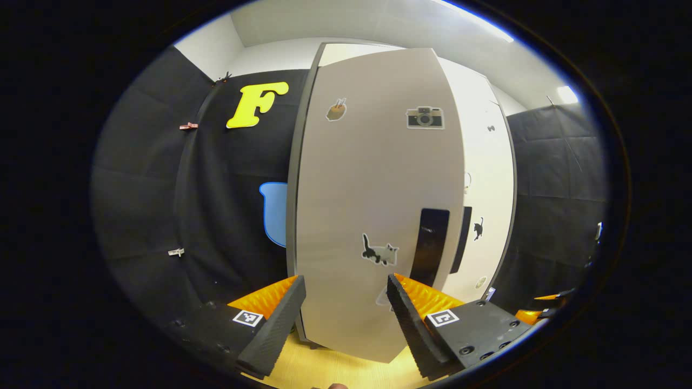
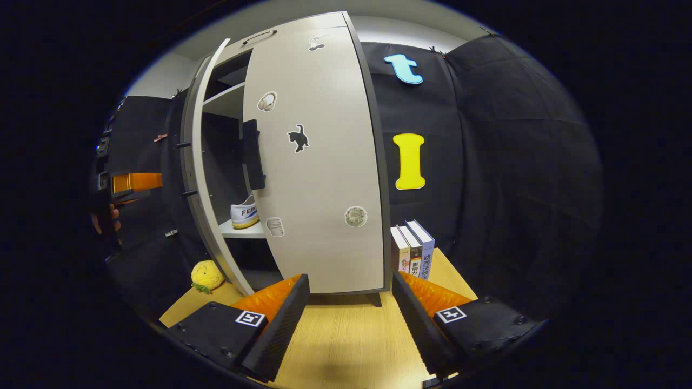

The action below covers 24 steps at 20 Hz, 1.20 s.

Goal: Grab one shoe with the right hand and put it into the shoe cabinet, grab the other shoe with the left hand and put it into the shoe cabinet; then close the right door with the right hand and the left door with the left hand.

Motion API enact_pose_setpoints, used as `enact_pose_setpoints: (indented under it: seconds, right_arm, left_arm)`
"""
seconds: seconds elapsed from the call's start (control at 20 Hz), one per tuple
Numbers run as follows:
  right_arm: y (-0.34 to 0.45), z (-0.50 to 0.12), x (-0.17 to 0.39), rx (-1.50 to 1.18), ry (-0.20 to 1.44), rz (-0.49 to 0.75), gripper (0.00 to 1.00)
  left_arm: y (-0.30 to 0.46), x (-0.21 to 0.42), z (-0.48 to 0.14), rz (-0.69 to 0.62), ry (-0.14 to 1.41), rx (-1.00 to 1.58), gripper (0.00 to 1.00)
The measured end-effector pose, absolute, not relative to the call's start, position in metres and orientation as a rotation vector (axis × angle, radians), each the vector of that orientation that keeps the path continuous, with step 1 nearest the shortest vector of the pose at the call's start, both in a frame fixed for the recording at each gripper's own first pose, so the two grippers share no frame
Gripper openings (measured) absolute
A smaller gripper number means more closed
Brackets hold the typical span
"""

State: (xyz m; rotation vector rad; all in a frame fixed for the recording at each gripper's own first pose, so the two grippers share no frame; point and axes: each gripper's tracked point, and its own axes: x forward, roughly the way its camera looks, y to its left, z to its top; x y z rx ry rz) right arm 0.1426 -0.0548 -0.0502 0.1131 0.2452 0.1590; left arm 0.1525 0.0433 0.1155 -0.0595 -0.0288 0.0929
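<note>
**Supervisor:** Where were the shoes when you looked?

**Me:** In the right gripper view I saw one white shoe (image 2: 244,213) sitting on a shelf (image 2: 243,231) inside the shoe cabinet (image 2: 227,70), its heel towards me. I couldn't tell whether the second shoe was beside it; the right door (image 2: 319,162) hid the rest of that shelf. No shoe lay on the table (image 2: 346,335), so I judged the loading as probably done.

**Supervisor:** And the doors?

**Me:** The right door looked close to shut but not quite, with a gap on its left where the shelf showed. The left door (image 2: 208,178) stood swung out, edge-on in that view. In the left gripper view, the left door (image 1: 373,205) faced me head-on, very near, with its dark handle (image 1: 430,243) just above my right finger.

**Supervisor:** Your tools?

**Me:** The left tool (image 1: 346,319) had its fingers spread apart, gripping nothing, right up by the door panel; whether it touched, I couldn't tell. The right tool (image 2: 350,319) was likewise spread and empty, hanging over the table just short of the right door's lower edge.

**Supervisor:** So what was left?

**Me:** By my reckoning, pushing the left door fully closed and perhaps seating the right one.
</note>
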Motion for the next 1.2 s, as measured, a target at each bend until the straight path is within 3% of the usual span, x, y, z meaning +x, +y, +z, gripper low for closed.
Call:
enact_pose_setpoints:
  seconds: [0.3, 0.7, 1.2]
  right_arm:
    - [-0.042, -0.044, 0.139, 0.112, 0.233, 0.170, 0.98]
    - [-0.026, -0.016, 0.125, 0.124, 0.159, 0.179, 0.98]
    - [-0.002, -0.051, 0.085, 0.101, 0.231, 0.243, 0.98]
  left_arm:
    - [0.032, 0.124, 0.079, 0.102, 0.016, -0.033, 0.94]
    - [0.039, 0.073, 0.083, 0.144, -0.107, -0.029, 0.95]
    - [-0.005, 0.051, 0.023, 0.132, 0.003, -0.067, 0.95]
